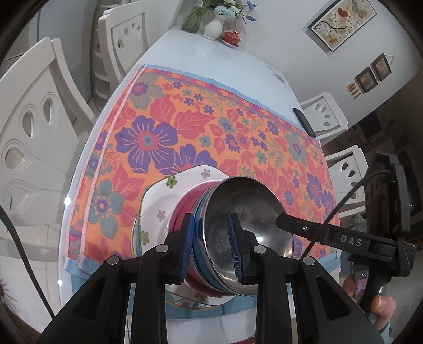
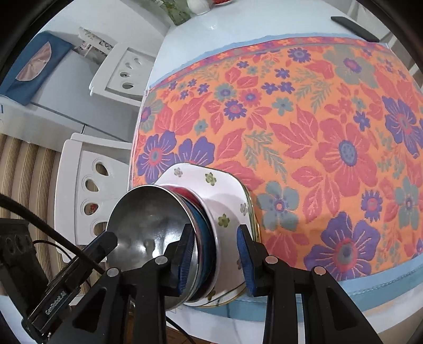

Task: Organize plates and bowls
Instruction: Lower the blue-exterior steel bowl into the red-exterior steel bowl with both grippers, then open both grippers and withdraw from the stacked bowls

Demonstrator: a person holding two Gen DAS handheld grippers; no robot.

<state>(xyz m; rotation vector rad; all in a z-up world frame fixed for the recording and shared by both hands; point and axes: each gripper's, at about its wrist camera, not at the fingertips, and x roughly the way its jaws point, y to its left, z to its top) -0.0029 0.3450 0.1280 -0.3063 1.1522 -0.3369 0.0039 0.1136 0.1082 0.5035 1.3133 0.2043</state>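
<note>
1. Left gripper pinches the steel bowl rim.
2. Right gripper clamps the opposite rim, over the nested bowls.
3. Stack sits on flowered plates near the table's front edge; lift both sides evenly.

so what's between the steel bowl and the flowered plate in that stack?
Two nested bowls: a blue bowl right under the steel bowl, then a red bowl on the flowered plate. Left wrist view shows it.
</note>
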